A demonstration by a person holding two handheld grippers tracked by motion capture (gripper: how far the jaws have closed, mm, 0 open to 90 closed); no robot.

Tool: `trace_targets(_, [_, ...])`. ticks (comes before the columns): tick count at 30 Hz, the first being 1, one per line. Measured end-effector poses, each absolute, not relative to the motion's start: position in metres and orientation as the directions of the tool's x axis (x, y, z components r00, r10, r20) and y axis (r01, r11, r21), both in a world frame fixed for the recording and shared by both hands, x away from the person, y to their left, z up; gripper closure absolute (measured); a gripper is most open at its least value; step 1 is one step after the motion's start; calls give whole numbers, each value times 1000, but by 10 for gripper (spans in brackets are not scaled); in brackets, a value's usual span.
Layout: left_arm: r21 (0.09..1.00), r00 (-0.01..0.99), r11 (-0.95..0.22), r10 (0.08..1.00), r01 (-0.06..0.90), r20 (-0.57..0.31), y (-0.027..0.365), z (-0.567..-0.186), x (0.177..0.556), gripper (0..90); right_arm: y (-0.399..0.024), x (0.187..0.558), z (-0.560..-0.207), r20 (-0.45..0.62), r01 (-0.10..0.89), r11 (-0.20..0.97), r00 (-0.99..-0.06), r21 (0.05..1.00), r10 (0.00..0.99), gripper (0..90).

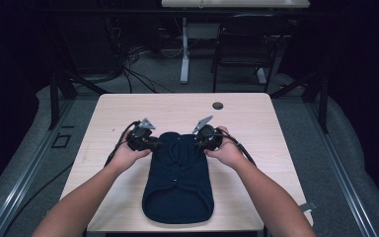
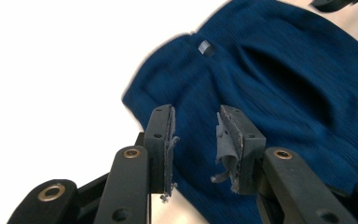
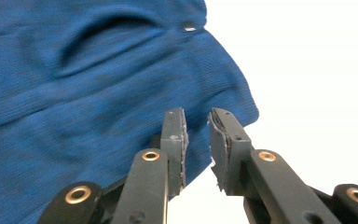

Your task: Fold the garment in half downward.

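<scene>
My tongs, left [image 1: 154,143] and right [image 1: 196,142], both spread over a navy sweater [image 1: 178,183] on the pale wood table [image 1: 118,111]; dark room, chair [image 1: 244,42] behind.

bare forearms, two black handheld grippers

left gripper [image 1: 154,143] and right gripper [image 1: 196,140]: black jaws, brass-coloured pivot rings, frayed grey pads [image 2: 227,140], grey three-cornered top plates, black cables trailing back across the table [image 1: 256,113].

1 blue garment [image 1: 178,177], 2 tools
</scene>
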State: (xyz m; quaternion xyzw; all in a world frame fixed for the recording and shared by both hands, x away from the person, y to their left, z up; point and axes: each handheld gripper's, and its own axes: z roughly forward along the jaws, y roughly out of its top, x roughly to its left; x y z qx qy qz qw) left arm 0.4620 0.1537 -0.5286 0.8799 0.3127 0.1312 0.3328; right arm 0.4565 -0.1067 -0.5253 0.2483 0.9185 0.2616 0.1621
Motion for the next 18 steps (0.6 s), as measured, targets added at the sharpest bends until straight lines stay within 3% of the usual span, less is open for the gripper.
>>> trace_targets(4, [641, 766, -626, 636, 444, 91, 143, -537, 477, 662, -102, 477, -537, -198, 397, 739, -795, 545, 573, 725])
trace_targets(11, [578, 786, -667, 614, 470, 69, 134, -556, 481, 689, -100, 484, -551, -161, 432, 739, -799, 517, 579, 766])
trace_targets(18, [554, 817, -692, 576, 463, 36, 134, -550, 473, 722, -111, 478, -549, -90, 436, 752, -835, 493, 543, 779])
